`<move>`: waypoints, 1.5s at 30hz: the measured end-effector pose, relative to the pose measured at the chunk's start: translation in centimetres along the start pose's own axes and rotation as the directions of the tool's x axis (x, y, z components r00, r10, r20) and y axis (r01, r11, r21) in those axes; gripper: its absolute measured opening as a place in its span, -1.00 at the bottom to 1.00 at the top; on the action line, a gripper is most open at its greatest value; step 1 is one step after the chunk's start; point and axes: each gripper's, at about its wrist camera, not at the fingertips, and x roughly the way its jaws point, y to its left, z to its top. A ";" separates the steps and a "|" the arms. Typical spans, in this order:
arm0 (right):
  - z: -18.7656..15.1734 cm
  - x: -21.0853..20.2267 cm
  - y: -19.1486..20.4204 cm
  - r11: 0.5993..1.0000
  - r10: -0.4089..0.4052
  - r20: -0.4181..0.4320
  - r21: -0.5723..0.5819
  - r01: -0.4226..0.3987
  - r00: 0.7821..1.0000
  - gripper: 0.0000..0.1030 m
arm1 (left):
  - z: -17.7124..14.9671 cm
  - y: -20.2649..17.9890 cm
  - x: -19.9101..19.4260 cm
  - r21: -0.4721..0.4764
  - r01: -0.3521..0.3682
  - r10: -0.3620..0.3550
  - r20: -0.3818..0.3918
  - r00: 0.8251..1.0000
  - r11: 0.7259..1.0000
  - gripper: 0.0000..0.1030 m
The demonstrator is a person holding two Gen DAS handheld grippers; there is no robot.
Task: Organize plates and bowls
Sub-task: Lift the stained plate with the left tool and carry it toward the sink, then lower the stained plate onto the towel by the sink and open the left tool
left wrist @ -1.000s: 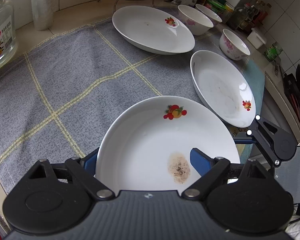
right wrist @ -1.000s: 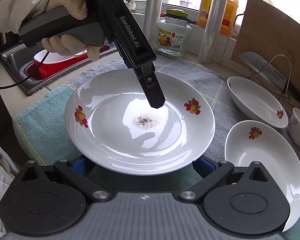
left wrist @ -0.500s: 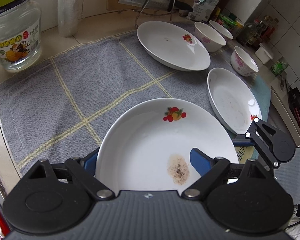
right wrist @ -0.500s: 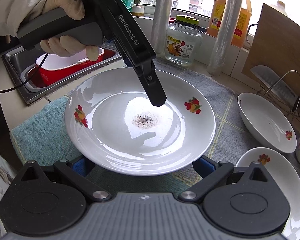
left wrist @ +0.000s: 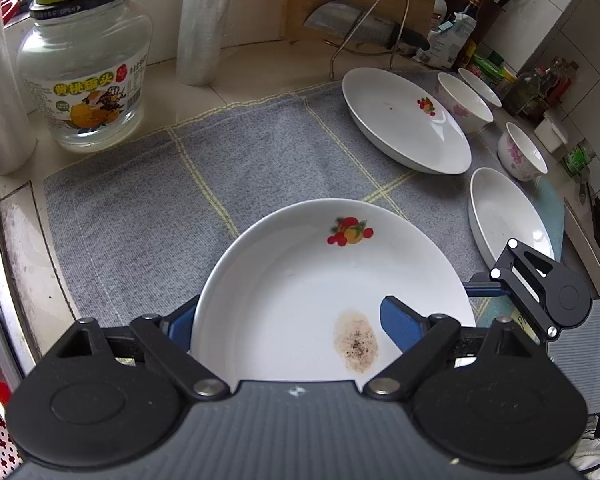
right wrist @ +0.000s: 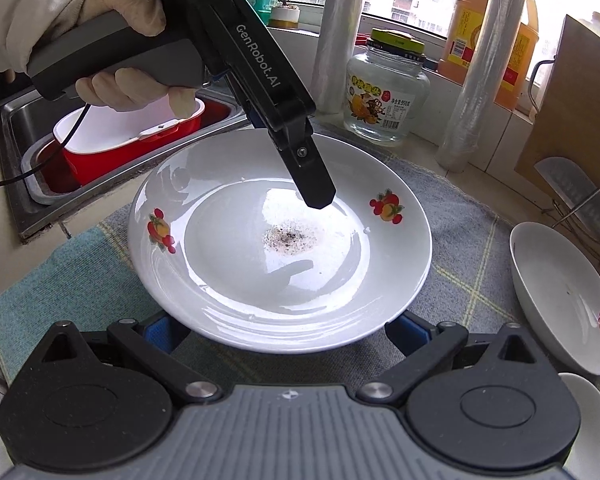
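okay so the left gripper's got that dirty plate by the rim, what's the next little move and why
Probably carry the plate toward the sink and keep it level. The left gripper clamps its rim, one finger lying inside the dish, and a speckled residue patch soils it. The right gripper sits at the near rim, its grip unclear.
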 end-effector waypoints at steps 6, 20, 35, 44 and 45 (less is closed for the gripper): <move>1.2 1.7 -0.6 1.000 0.002 -0.003 0.006 -0.002 1.000 1.00 | 0.7 1.7 0.3 -0.005 -0.008 0.008 0.014 1.000 1.000 0.76; 2.0 4.1 -1.2 0.999 -0.003 -0.022 0.051 0.004 1.000 1.00 | 2.2 4.0 1.8 -0.017 -0.010 0.010 0.032 0.999 1.000 0.76; 2.0 4.1 -1.1 0.999 -0.004 -0.019 0.052 0.005 1.000 1.00 | 2.0 3.4 1.5 0.019 -0.074 0.072 0.086 0.994 0.997 0.82; 1.7 2.2 -1.2 0.996 -0.037 -0.027 0.078 0.039 0.999 1.00 | 1.0 1.9 -0.4 0.014 -0.143 0.138 0.172 0.975 0.990 0.85; 1.7 1.9 -1.2 0.995 -0.050 -0.033 0.079 0.053 0.998 1.00 | 0.7 1.4 -0.9 0.016 -0.162 0.156 0.194 0.969 0.987 0.85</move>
